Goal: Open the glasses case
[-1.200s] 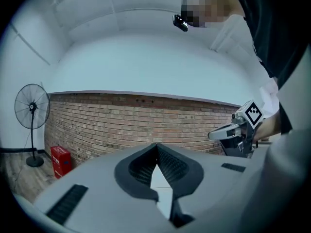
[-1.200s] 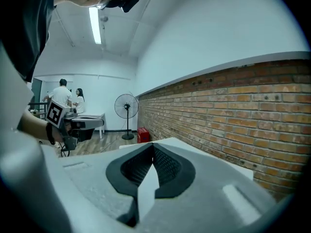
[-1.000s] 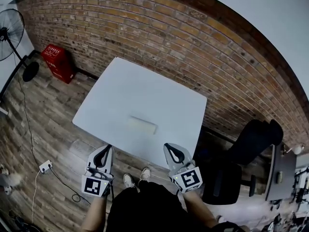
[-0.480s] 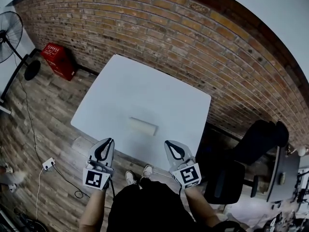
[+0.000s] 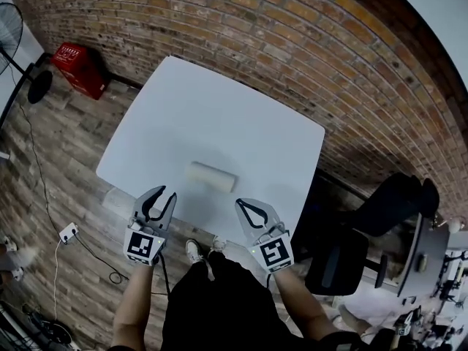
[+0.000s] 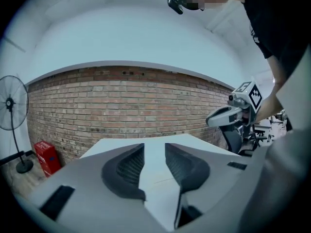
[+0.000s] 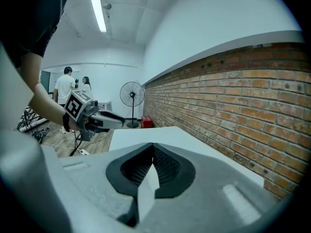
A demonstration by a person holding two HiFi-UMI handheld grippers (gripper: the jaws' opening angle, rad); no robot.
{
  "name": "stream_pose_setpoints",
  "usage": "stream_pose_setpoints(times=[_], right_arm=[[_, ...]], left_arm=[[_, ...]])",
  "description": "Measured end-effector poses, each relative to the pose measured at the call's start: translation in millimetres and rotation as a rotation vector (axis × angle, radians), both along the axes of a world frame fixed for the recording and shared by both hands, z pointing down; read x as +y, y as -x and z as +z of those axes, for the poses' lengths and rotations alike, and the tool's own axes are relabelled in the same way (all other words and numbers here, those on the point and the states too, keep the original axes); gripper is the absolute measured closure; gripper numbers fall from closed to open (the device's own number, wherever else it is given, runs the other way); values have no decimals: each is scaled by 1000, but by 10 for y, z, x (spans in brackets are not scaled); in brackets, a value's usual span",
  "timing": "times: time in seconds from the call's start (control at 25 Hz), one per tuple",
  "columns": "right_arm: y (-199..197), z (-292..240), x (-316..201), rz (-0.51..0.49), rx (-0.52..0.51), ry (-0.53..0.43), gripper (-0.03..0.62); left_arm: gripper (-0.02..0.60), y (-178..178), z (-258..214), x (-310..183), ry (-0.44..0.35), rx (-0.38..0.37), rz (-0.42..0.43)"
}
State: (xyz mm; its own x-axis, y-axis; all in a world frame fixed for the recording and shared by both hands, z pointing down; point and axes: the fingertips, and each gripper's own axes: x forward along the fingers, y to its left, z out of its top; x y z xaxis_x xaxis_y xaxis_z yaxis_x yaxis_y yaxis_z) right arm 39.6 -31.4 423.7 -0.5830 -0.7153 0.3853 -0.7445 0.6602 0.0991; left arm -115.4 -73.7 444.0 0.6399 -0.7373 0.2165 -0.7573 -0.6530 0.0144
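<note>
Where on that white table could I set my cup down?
The table is bare across its far half by the brick wall and on both sides of the glasses case. Crowded only at the near edge: the left tongs, jaws just opening and empty, and the shut right tongs hover there.

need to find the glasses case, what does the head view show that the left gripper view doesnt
Only the head view: the glasses case, apparently closed, lying untouched on the white table, and a power strip on the floor.

Only the left gripper view: the left hand-held gripper close up. Its jaws stand a little apart, have just been opening, and have nothing between them.

Both: the table, the brick wall, the red crate, the fan and the right hand-held gripper.
</note>
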Motion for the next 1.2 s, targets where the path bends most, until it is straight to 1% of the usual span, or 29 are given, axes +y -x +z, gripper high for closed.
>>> stream_pose_setpoints(times=[0.04, 0.16, 0.28, 0.36, 0.48, 0.6, 0.64, 0.72, 0.88, 1.0, 1.08, 1.2], right_arm=[[10, 47, -19, 4, -3, 11, 589], [29, 222, -98, 0, 11, 36, 589], [30, 396, -156, -58, 88, 26, 589], [17, 490, -194, -72, 109, 30, 589], [9, 614, -258, -56, 98, 53, 589], [4, 741, -295, -66, 108, 70, 587], [4, 785, -310, -77, 117, 73, 580], [7, 872, -343, -106, 141, 76, 577], [26, 1051, -371, -97, 114, 121, 575], [51, 1160, -376, -115, 134, 135, 563], [68, 1219, -371, -128, 140, 146, 549], [82, 1266, -376, -143, 155, 161, 534]], left_arm=[[450, -7, 107, -30, 25, -13, 10], [449, -73, 376, -148, 62, -55, 56], [446, -153, 656, -254, 102, -94, 114], [424, -225, 850, -311, 136, -123, 169], [381, -324, 1120, -391, 174, -192, 260], [345, -367, 1333, -502, 211, -244, 312], [326, -376, 1393, -549, 225, -258, 325], [312, -402, 1497, -633, 247, -290, 358], [305, -504, 1642, -691, 270, -357, 463], [306, -566, 1703, -706, 270, -402, 535], [305, -611, 1698, -713, 262, -410, 578], [286, -681, 1673, -732, 257, -411, 637]])
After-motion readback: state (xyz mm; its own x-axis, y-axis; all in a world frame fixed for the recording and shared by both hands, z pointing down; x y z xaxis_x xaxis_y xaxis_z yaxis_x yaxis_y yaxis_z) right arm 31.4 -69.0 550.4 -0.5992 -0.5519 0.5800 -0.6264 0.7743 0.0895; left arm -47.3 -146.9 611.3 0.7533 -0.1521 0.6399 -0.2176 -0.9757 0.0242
